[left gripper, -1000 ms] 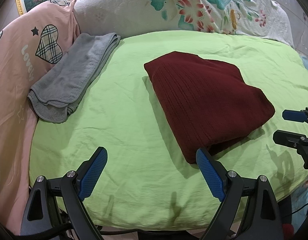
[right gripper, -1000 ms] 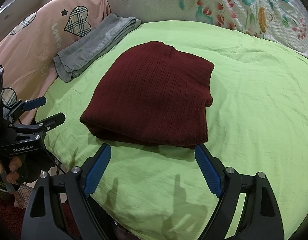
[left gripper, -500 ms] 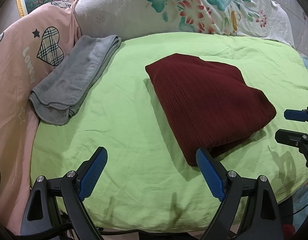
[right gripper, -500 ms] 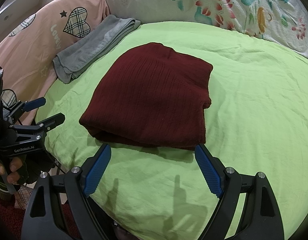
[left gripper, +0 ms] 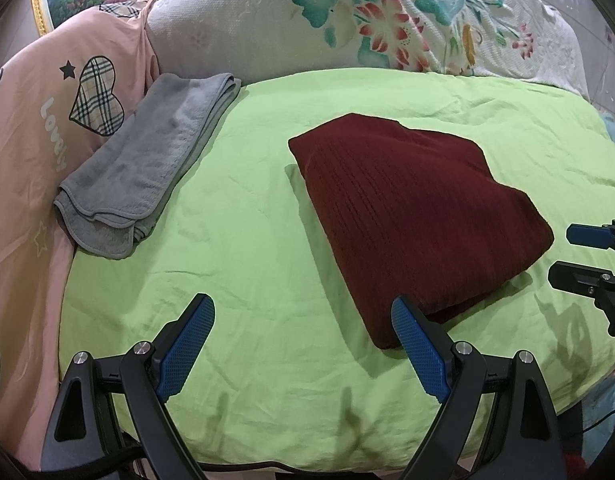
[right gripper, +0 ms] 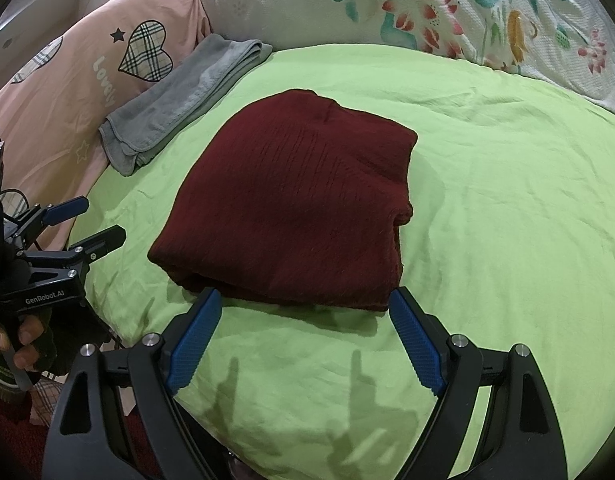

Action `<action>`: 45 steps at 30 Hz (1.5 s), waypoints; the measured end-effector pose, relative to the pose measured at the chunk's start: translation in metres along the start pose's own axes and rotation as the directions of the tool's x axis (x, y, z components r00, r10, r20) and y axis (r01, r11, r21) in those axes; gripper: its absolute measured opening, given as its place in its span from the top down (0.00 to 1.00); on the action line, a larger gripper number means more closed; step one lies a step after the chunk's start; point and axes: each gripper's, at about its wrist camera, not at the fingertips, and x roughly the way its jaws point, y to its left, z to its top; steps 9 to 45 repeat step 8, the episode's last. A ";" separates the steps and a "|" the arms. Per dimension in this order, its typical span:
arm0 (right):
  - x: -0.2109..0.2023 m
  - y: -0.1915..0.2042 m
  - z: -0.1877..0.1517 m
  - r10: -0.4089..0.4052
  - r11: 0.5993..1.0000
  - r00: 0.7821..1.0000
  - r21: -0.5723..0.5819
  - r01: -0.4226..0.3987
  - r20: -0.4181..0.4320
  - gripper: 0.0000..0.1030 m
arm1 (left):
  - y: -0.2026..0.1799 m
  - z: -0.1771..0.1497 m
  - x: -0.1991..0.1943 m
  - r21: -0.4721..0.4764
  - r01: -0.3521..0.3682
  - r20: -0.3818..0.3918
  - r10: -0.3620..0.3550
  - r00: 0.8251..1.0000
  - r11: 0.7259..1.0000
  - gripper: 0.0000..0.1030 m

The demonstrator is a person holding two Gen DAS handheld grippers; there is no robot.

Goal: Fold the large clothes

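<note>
A dark red knit garment [left gripper: 419, 216] lies folded into a thick rectangle on the green bed sheet [left gripper: 247, 264]; it also shows in the right wrist view [right gripper: 295, 204]. My left gripper [left gripper: 303, 344] is open and empty, just short of the garment's near left corner. My right gripper [right gripper: 303, 332] is open and empty, its blue fingertips at the garment's near edge, above the sheet. Each gripper shows in the other's view, the right one [left gripper: 579, 252] at the right edge and the left one [right gripper: 83, 224] at the left edge.
A folded grey towel [left gripper: 147, 168] lies at the sheet's left edge against a pink quilt with plaid hearts [left gripper: 31, 128]. A white floral pillow [left gripper: 347, 28] lies across the back. The bed's near edge drops off just below my grippers.
Both grippers have edged slightly forward toward the garment. The garment has not moved and both grippers stay open.
</note>
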 end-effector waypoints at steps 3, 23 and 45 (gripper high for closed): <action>0.000 -0.002 0.002 0.002 1.000 1.000 0.003 -0.002 0.003 0.17 | -0.002 0.001 0.000 0.000 0.001 0.000 -0.001 1.000 1.000 0.12; 0.000 -0.004 0.003 0.001 1.000 1.000 0.006 -0.001 0.008 0.17 | -0.002 0.002 -0.001 -0.008 0.008 0.001 -0.008 1.000 1.000 0.12; 0.000 -0.004 0.003 0.001 1.000 1.000 0.006 -0.001 0.008 0.17 | -0.002 0.002 -0.001 -0.008 0.008 0.001 -0.008 1.000 1.000 0.12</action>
